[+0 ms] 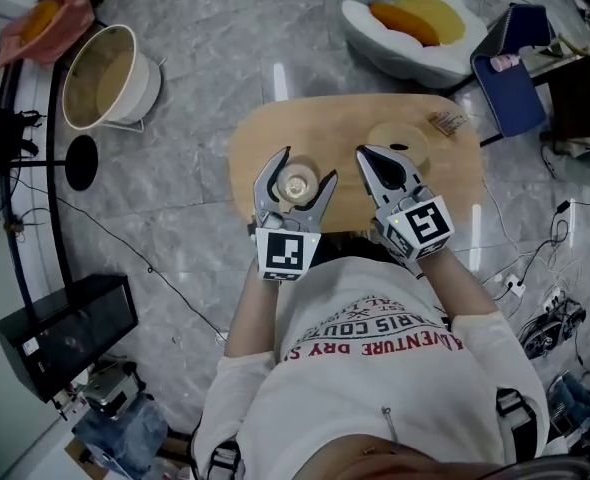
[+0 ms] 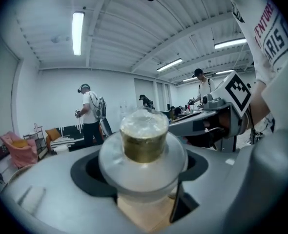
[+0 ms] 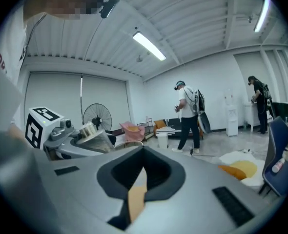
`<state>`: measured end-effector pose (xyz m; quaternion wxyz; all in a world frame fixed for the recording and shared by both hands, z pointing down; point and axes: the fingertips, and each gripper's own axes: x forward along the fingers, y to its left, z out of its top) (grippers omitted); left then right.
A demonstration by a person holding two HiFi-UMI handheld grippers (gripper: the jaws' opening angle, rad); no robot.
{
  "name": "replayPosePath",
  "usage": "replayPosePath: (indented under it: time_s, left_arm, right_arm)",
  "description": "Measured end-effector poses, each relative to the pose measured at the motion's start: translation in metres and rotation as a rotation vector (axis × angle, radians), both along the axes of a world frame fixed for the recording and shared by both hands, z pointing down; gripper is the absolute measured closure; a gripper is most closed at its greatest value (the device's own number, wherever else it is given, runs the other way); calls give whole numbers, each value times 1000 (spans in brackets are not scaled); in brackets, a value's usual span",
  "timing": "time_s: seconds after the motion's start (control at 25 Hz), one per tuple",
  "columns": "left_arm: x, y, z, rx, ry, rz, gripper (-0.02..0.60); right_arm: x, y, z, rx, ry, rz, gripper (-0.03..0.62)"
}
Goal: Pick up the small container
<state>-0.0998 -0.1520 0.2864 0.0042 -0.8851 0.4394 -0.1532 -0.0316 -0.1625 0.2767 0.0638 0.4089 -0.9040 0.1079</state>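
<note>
Left gripper grips the small container between wide-set jaws; right gripper appears closed and empty.

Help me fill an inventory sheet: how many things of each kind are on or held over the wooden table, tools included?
tools: 2, left tool and right tool
small container: 1, held in the left tool
round item on the table: 1
small patterned item on the table: 1
total: 5
</note>
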Motion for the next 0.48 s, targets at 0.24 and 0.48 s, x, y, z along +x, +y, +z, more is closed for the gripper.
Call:
replayPosePath:
  time_s: [0.24,0.48]
  left_arm:
    - [-13,7,-63,104,14,4,237]
    - [-27,14,-108,131,71,-8,236]
  right_arm:
    - [1,9,-58,125,-1,1,597]
    - [-3,17,-100,224,17,1,598]
